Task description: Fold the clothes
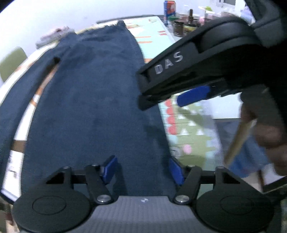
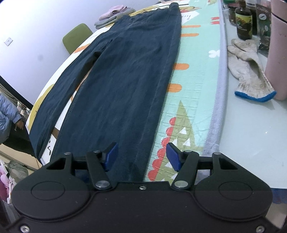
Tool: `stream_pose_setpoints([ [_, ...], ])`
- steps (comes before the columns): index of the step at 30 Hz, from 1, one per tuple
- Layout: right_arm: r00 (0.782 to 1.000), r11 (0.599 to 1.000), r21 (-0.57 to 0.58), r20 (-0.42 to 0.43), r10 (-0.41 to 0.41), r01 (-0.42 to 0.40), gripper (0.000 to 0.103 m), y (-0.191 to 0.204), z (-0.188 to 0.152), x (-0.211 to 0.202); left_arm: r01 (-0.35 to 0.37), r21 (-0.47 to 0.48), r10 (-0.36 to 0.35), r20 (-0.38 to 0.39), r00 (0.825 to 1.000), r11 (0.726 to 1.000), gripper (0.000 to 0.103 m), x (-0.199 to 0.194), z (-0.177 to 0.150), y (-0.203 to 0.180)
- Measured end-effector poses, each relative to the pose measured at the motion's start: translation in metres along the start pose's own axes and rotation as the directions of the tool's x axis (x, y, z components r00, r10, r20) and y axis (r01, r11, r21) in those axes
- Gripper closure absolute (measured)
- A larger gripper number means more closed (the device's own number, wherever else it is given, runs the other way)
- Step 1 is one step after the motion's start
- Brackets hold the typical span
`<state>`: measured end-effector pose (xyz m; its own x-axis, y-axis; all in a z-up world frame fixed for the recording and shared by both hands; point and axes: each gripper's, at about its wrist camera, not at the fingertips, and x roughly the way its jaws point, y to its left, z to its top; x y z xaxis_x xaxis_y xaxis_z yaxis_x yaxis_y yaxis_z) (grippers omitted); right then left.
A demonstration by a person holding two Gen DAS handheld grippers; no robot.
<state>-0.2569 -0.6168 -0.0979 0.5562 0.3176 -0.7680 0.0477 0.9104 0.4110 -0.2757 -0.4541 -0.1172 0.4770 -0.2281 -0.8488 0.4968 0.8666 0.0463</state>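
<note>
Lying flat along a patterned play mat (image 2: 195, 75), dark navy trousers (image 2: 129, 75) stretch away from both cameras, waistband at the far end, legs toward the near edge. One leg splays off to the left, a strip of mat showing between the two.

Left gripper (image 1: 142, 169): blue pads apart, poised over the hem end of the nearer leg. Cloth shows between the pads, but they are not pressing it. View blurred.

Right gripper (image 2: 141, 155): pads apart, straddling the right edge of the trouser leg; left pad over fabric, right pad over the mat. Nothing clamped. In the left wrist view it crosses the upper right, one blue pad visible, with a hand (image 1: 267, 136) on its handle.

Right of the mat, on the pale table (image 2: 251, 143): knitted work gloves (image 2: 251, 71) with blue cuffs, dark bottles (image 2: 243, 23), a pink container (image 2: 278, 50). Far end: folded clothes (image 2: 114, 14). Green chair back (image 2: 77, 37) behind the table's left side.
</note>
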Motion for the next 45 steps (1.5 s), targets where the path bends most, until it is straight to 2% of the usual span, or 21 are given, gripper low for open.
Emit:
stream_pose_setpoints([
  [2, 1.000, 1.000, -0.001, 0.000, -0.001, 0.001, 0.045, 0.000, 0.000, 0.001, 0.025, 0.009, -0.025, -0.006, 1.000, 1.000, 0.034, 0.000, -0.001, -0.002],
  [7, 1.000, 1.000, 0.009, -0.001, -0.001, 0.001, 0.045, -0.001, 0.000, 0.001, 0.023, 0.050, -0.023, -0.002, 1.000, 0.999, 0.025, 0.000, -0.003, -0.010],
  [13, 1.000, 1.000, 0.017, -0.005, -0.008, 0.008, 0.045, -0.004, -0.001, 0.000, -0.048, 0.052, 0.050, -0.035, 0.998, 0.998, 0.018, 0.007, -0.005, -0.010],
  [18, 1.000, 1.000, 0.022, -0.009, -0.014, 0.014, 0.045, -0.004, -0.003, 0.002, -0.089, 0.078, 0.091, -0.019, 0.996, 0.993, 0.020, 0.003, -0.007, -0.009],
  [23, 1.000, 1.000, 0.020, -0.013, -0.006, 0.007, 0.045, -0.003, -0.004, 0.005, -0.044, 0.050, 0.046, -0.033, 0.998, 0.998, 0.036, 0.000, -0.007, 0.000],
  [30, 1.000, 1.000, 0.022, -0.026, 0.004, -0.003, 0.045, 0.002, -0.003, 0.012, 0.036, -0.012, -0.036, -0.063, 0.997, 0.999, 0.079, -0.004, -0.006, 0.011],
  [34, 0.999, 1.000, 0.022, -0.033, 0.006, -0.005, 0.045, 0.004, -0.003, 0.015, 0.050, -0.056, -0.054, -0.078, 0.995, 0.997, 0.093, -0.005, -0.004, 0.023],
  [41, 0.998, 0.998, 0.040, -0.042, 0.040, -0.038, 0.045, 0.007, -0.003, 0.016, 0.068, -0.120, -0.076, -0.066, 0.995, 0.990, 0.095, -0.015, 0.007, 0.049],
  [45, 0.994, 0.994, 0.059, -0.052, 0.099, -0.096, 0.045, 0.011, -0.002, 0.018, 0.061, -0.147, -0.067, -0.043, 0.997, 0.987, 0.095, -0.026, 0.007, 0.059],
])
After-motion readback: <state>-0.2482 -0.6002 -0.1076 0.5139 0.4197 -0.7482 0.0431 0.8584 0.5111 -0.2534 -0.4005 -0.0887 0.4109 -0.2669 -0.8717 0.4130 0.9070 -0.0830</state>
